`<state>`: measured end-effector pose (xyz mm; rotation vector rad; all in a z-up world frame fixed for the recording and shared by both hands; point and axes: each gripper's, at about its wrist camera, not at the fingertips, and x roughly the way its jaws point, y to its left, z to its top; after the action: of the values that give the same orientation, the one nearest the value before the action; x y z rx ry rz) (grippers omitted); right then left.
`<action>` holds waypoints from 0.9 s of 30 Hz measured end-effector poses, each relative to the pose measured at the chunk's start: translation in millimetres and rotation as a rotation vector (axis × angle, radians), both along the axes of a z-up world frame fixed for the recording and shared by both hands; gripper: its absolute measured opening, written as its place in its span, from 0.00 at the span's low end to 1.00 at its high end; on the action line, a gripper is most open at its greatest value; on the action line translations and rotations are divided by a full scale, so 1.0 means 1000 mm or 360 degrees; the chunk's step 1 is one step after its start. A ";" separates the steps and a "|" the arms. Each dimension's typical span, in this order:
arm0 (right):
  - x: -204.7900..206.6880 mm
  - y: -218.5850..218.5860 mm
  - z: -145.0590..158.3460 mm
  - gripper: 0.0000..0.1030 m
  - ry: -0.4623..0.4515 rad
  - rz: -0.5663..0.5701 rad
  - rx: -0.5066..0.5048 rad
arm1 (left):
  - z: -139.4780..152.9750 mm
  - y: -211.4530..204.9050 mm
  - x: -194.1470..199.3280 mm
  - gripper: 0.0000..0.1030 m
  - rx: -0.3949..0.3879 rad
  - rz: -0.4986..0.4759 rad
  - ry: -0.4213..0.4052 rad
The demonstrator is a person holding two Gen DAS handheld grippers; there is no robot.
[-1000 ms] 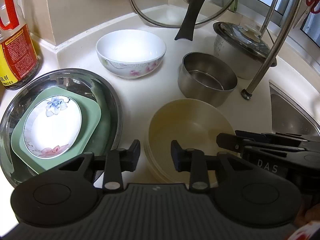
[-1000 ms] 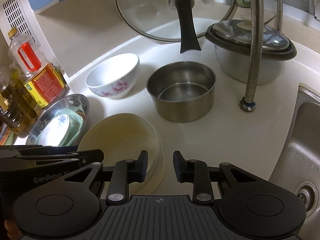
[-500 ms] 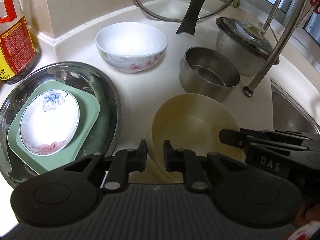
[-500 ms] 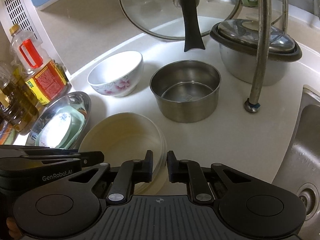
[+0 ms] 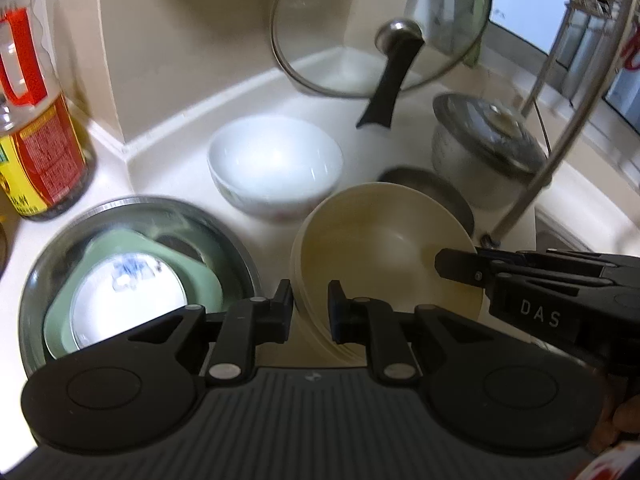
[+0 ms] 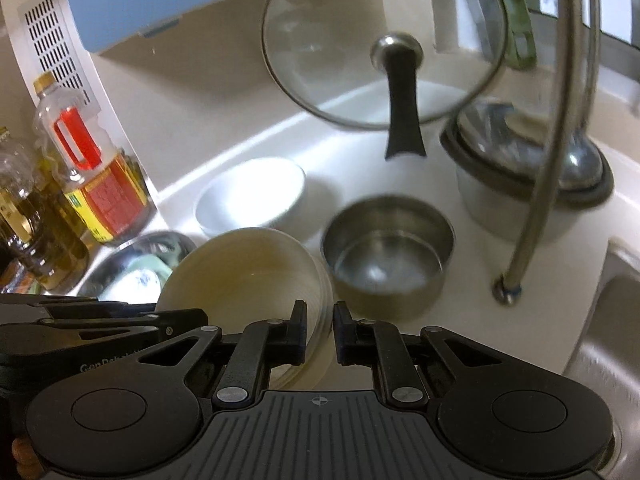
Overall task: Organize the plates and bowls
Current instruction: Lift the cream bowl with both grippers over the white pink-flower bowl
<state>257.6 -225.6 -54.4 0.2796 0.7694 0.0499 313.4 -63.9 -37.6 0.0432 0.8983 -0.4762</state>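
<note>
The cream bowl [image 5: 372, 240] is the landmark here; it is pinched on two sides, the left tool [image 5: 310, 312] clamped over its near-left rim and the right tool [image 6: 320, 332] clamped over its near-right rim, each with one finger inside the wall and one outside. Seen from the right wrist, the bowl looks tilted and raised off the bench [image 6: 460, 320], though blur makes the exact clearance hard to judge; its ribbed side hints at more than one bowl nested together, which I cannot confirm.

Left of the cream bowl sits a steel basin [image 5: 52, 272] holding a green plate [image 5: 200, 276] with a small flowered dish [image 5: 124, 300] on top; that stack looks already sorted. Behind the cream bowl stands a white bowl [image 5: 276, 168], on its own; to the right and behind is a small steel pot [image 6: 388, 252], also loose. Further back from it lean a glass lid [image 6: 348, 40] and a covered cooker pot [image 6: 520, 200]; an oil bottle [image 5: 36, 120] stands well to the left.

By my reading the plates are gathered and the bowls are not; the cream bowl is mid-carry with no resting place yet, and the white bowl and steel pot remain to be grouped.
</note>
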 end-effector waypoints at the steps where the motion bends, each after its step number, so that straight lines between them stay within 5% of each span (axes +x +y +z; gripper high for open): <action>1: 0.004 0.000 0.002 0.13 -0.0012 0.0006 -0.0001 | 0.002 0.001 0.004 0.15 -0.0003 0.0008 -0.0013; 14: 0.088 0.008 0.037 0.13 -0.0172 0.0055 -0.0050 | 0.026 0.001 0.066 0.16 -0.0017 0.0110 -0.0145; 27: 0.146 0.005 0.011 0.13 -0.0084 0.0065 -0.0024 | 0.007 -0.004 0.116 0.17 0.0021 0.0151 -0.0080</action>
<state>403.7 -220.8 -43.7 0.2470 0.7226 0.0897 429.4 -68.3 -30.9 0.0243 0.8504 -0.3790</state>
